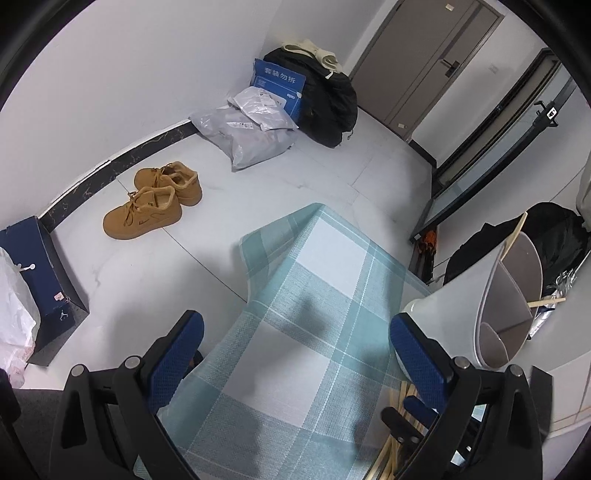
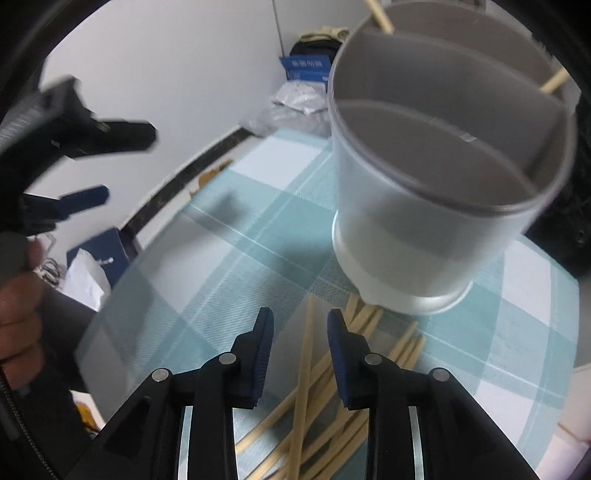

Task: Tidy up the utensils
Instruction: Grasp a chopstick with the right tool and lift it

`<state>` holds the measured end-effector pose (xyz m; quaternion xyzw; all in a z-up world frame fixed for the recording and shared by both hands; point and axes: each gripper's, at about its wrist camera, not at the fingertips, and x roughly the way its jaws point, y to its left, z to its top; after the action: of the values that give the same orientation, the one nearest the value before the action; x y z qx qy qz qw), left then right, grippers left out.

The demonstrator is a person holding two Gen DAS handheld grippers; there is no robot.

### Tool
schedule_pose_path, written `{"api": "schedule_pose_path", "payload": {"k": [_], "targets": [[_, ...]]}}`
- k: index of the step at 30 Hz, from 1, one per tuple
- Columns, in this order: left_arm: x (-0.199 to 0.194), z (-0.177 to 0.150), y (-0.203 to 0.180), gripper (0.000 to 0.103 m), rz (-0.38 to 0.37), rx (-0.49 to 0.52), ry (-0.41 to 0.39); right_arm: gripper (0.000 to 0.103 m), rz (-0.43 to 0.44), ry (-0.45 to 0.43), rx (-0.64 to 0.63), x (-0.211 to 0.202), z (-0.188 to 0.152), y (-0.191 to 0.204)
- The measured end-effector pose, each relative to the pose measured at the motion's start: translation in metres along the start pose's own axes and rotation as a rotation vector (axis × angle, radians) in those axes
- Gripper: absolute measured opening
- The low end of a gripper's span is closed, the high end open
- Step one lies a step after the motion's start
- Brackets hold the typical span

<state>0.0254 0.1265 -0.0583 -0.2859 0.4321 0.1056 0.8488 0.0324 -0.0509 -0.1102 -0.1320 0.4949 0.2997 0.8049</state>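
1. The grey utensil holder (image 2: 443,177) is standing upright on the checked tablecloth (image 2: 229,236); partitions are dividing its inside into compartments.
2. Two chopsticks (image 2: 380,16) are leaning in the holder's far compartment, their tips sticking out above the rim.
3. A loose pile of chopsticks (image 2: 314,376) is lying crossed on the cloth just in front of the holder's base, a few ends reaching under its near edge.
4. The right gripper (image 2: 301,332) is hovering over that pile, jaws partly spread with nothing pinched between the blue pads.
5. The left gripper (image 1: 295,354) is hanging to the left of the holder, jaws spread wide and empty; its right finger (image 1: 417,354) is sitting just beside the holder's base, contact unclear.
6. A hand (image 2: 16,295) is gripping the left gripper's handle, well left of the holder.
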Motion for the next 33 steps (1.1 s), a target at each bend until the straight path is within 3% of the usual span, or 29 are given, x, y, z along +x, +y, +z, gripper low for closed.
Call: {"api": "schedule_pose_path", "payload": {"k": [6,8,13,19,25,28,33], "targets": [[0.004,0.004,0.000,0.099,-0.017,0.000,0.009,0.025,-0.066,0.041,-0.087,0.015,0.004,0.012],[0.005,0.006,0.000,0.099,-0.023,-0.004,0.014,0.004,-0.059,0.040,-0.102,0.016,0.007,0.016],[0.004,0.006,0.000,0.099,-0.016,-0.002,0.004,0.004,-0.027,-0.007,-0.053,0.000,0.008,0.004],[0.004,-0.005,-0.014,0.099,0.005,0.104,-0.019,0.004,0.007,-0.122,0.080,-0.040,-0.004,-0.021],[0.011,-0.021,-0.031,0.099,-0.021,0.174,0.049,0.004,0.046,-0.234,0.258,-0.089,-0.025,-0.063],[0.018,-0.036,-0.049,0.099,-0.054,0.262,0.110,0.004,0.047,-0.288,0.320,-0.108,-0.033,-0.081],[0.023,-0.072,-0.084,0.099,-0.006,0.507,0.119,0.004,0.050,-0.353,0.399,-0.133,-0.055,-0.106]]}}
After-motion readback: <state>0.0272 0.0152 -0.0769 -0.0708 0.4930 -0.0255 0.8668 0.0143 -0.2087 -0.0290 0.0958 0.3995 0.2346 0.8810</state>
